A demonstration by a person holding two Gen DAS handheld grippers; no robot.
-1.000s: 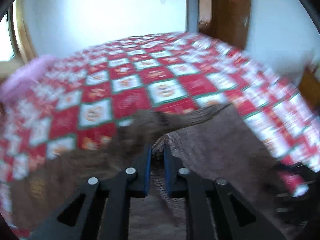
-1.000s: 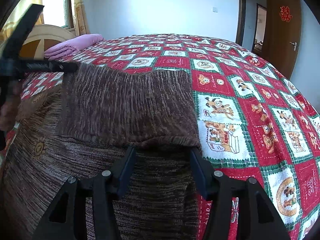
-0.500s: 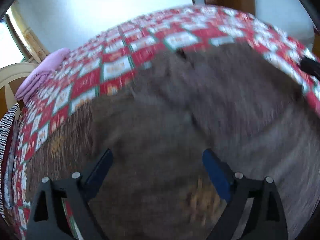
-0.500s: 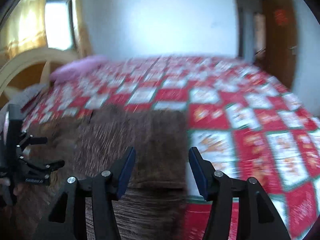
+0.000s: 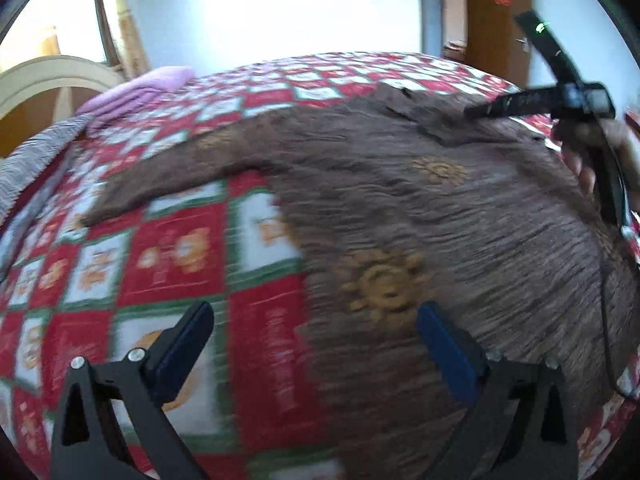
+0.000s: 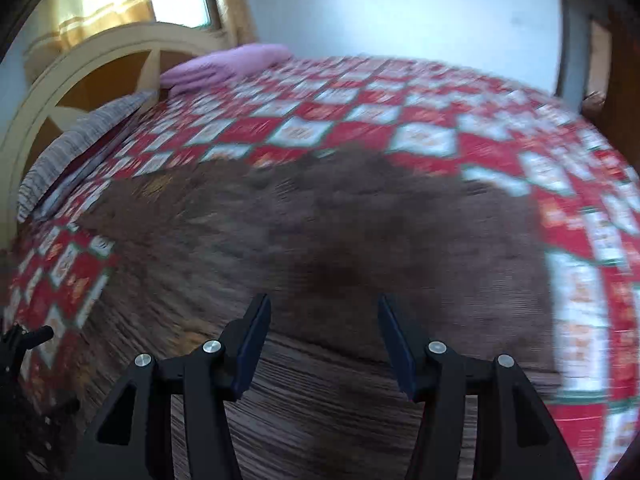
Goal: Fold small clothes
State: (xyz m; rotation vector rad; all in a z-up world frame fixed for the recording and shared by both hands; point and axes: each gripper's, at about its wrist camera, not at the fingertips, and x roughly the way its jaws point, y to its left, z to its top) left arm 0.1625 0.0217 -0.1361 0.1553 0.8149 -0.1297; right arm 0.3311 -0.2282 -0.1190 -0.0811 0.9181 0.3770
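Observation:
A brown knitted sweater with gold sun motifs lies spread flat on the red patchwork bedspread. One sleeve stretches out to the left. My left gripper hovers over the sweater's left edge; its jaws are opening wide and nothing is between them. In the right wrist view the sweater fills the middle. My right gripper hangs above it, open and holding nothing. The right gripper, held by a hand, also shows at the sweater's far right side.
A folded pink cloth and a grey striped cloth lie by the cream headboard at the bed's far left. A brown door stands behind the bed. The left gripper shows at the lower left edge.
My left gripper let go of the sweater fold, opened wide and swung over to the sweater's left edge. My right gripper stayed open and shifted over the sweater.

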